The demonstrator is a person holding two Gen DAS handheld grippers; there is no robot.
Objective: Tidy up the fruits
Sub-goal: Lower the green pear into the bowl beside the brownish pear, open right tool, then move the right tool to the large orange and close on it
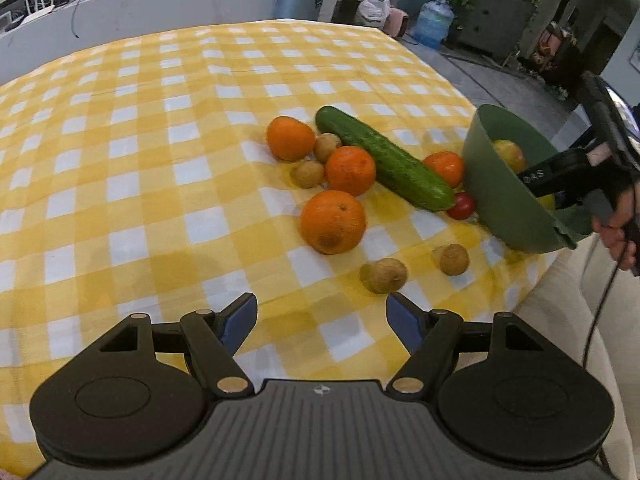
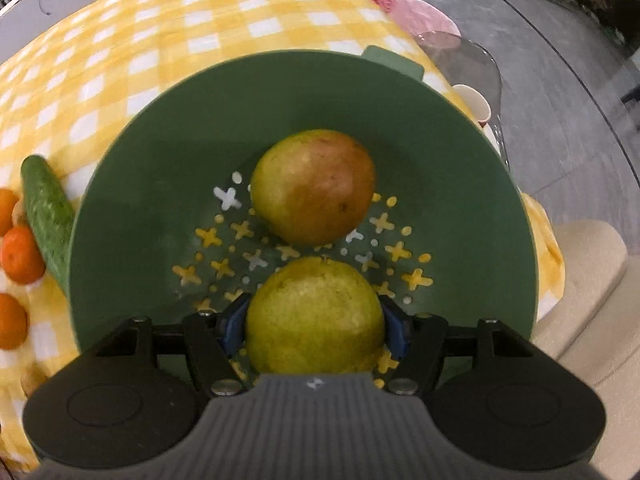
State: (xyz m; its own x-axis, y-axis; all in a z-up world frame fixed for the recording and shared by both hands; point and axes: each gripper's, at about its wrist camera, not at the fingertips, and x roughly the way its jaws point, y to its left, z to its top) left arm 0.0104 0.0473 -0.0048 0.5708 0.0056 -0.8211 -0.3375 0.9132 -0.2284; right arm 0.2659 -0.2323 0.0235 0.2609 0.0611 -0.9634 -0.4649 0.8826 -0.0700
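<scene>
My right gripper is shut on a yellow-green pear, held low inside a green colander bowl. A second pear with a red blush lies on the bowl's perforated bottom just beyond it. In the left wrist view the bowl stands at the table's right edge with the right gripper reaching into it. My left gripper hangs open over the checked cloth with nothing between its fingers. Ahead of it lie several oranges, a cucumber, a small tomato and several small brown fruits.
The yellow-and-white checked tablecloth covers the table. A cream cushion sits past its right edge. A paper cup, a glass piece and a pink cloth lie beyond the bowl. A person's hand holds the right gripper.
</scene>
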